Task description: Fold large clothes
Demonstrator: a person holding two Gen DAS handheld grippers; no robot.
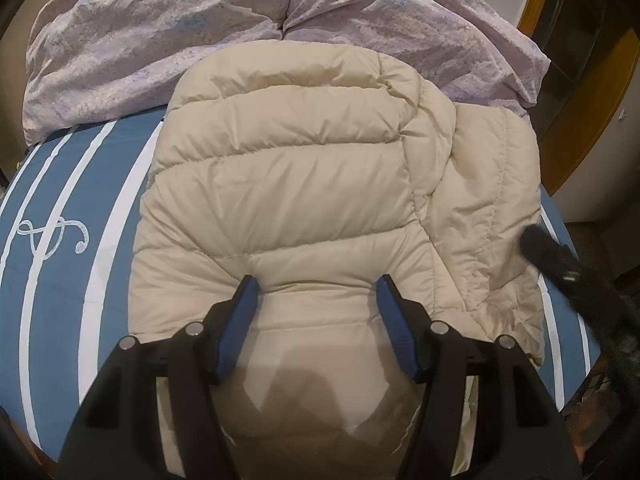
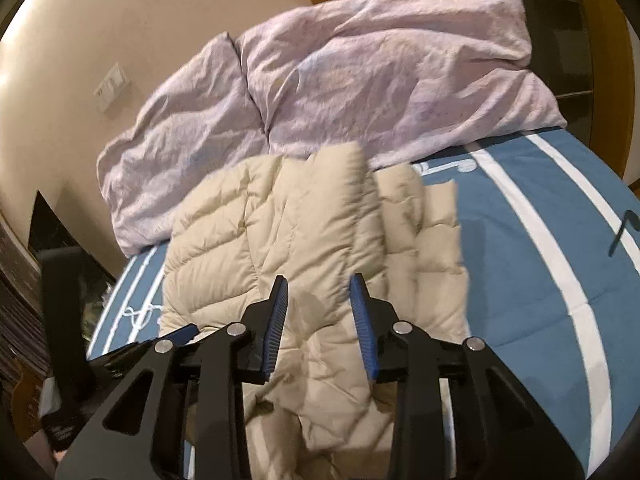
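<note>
We press the puffer jacket (image 1: 288, 184) flat with the spread left gripper (image 1: 316, 284); right gripper (image 2: 319, 280), jaws apart, empty, should next pinch the side edge.

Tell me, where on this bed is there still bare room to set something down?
Bare striped bedspread lies open beside the beige puffer jacket, out to the bed's edge, and a narrower strip on its other side. The head end is crowded by the lilac pillows, which the jacket touches.

Cream wall (image 2: 120, 20), striped blue bed (image 2: 520, 208)
</note>
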